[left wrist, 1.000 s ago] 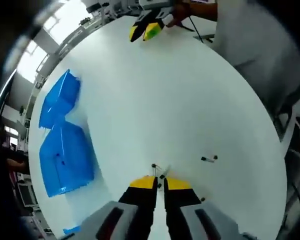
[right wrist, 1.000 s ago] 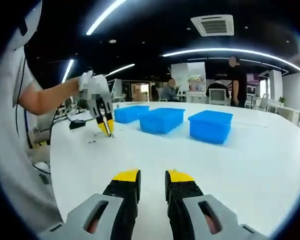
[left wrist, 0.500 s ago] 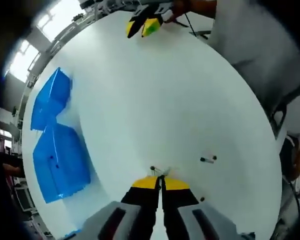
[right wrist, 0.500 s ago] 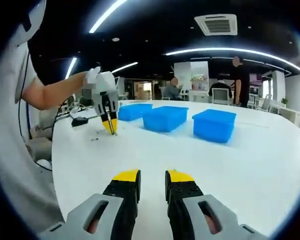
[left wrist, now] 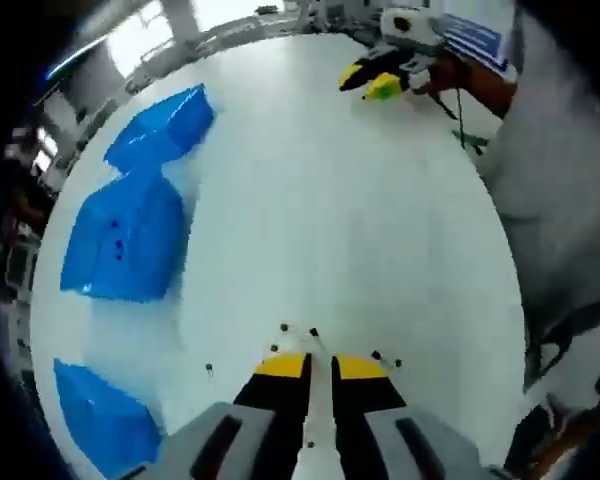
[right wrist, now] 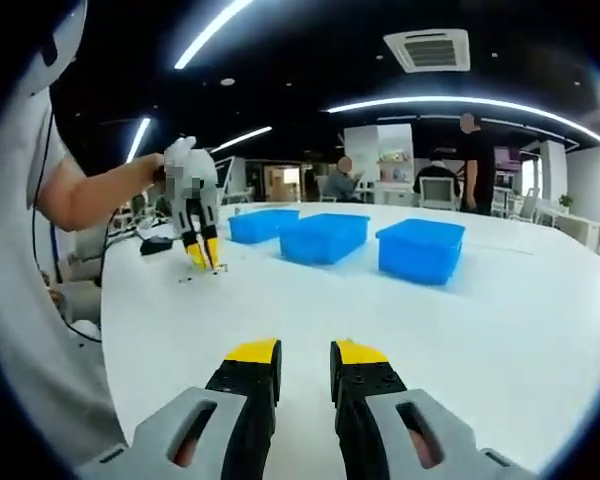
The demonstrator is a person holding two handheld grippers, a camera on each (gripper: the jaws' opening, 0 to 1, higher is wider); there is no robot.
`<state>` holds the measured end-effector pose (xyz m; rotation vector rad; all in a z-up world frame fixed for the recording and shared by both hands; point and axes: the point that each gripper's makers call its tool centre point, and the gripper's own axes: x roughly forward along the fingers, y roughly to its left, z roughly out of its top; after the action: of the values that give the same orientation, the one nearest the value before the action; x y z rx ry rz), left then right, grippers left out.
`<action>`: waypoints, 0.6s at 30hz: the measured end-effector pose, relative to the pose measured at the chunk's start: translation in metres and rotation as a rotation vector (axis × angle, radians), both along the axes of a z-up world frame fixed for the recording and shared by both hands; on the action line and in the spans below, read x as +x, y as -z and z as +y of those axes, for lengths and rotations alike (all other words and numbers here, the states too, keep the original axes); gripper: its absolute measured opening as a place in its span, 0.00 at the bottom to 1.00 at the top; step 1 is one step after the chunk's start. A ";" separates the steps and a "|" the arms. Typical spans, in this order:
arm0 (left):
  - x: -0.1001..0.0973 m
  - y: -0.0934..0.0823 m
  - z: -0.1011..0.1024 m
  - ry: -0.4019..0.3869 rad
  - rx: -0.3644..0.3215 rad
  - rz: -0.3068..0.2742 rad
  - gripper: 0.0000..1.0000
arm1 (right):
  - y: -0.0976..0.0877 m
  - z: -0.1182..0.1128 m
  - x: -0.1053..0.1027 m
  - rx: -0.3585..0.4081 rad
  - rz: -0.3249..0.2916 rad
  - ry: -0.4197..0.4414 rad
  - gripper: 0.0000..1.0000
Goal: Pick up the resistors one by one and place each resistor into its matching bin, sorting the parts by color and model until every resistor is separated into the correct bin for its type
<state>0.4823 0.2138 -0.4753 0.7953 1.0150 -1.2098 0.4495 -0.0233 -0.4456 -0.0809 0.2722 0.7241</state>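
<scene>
Left hand-held gripper low over scattered resistors on the white surface, jaws nearly pressed together (pinching one? cannot tell, leads too thin). Right hand-held gripper spread, empty. Blue bins well apart. Risk: losing a thin lead mid-carry, or misreading blurred colours and dropping into the wrong bin.

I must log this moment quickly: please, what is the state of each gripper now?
Left gripper: jaws close together; whether they hold a resistor cannot be told.
Right gripper: open, holding nothing, above the white table.
</scene>
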 end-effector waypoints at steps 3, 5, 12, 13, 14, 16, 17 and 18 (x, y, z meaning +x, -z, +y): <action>-0.003 -0.006 -0.016 -0.176 -0.120 0.021 0.13 | 0.000 -0.003 0.000 0.014 -0.002 0.014 0.22; -0.005 -0.006 -0.018 -0.185 -0.117 -0.007 0.13 | 0.003 -0.004 0.000 0.025 0.006 0.020 0.22; 0.005 -0.002 -0.019 -0.213 -0.089 -0.058 0.13 | 0.005 -0.003 0.000 0.015 0.010 -0.004 0.22; 0.007 0.000 -0.018 -0.218 -0.076 -0.058 0.12 | 0.005 -0.003 0.000 0.013 0.008 -0.007 0.22; 0.007 0.003 -0.014 -0.212 -0.043 -0.067 0.12 | 0.005 -0.003 0.000 0.013 0.007 -0.008 0.22; 0.007 0.005 -0.013 -0.212 -0.039 -0.066 0.11 | 0.005 -0.006 0.000 0.017 0.010 -0.001 0.22; 0.006 0.004 -0.014 -0.220 -0.059 -0.053 0.11 | 0.005 -0.007 0.000 0.018 0.012 0.002 0.22; 0.005 0.006 -0.013 -0.220 -0.058 -0.044 0.11 | 0.005 -0.007 0.000 0.019 0.012 0.004 0.22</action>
<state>0.4878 0.2004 -0.4813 0.6441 0.9995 -1.0243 0.4499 -0.0305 -0.4508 -0.0574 0.2772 0.7232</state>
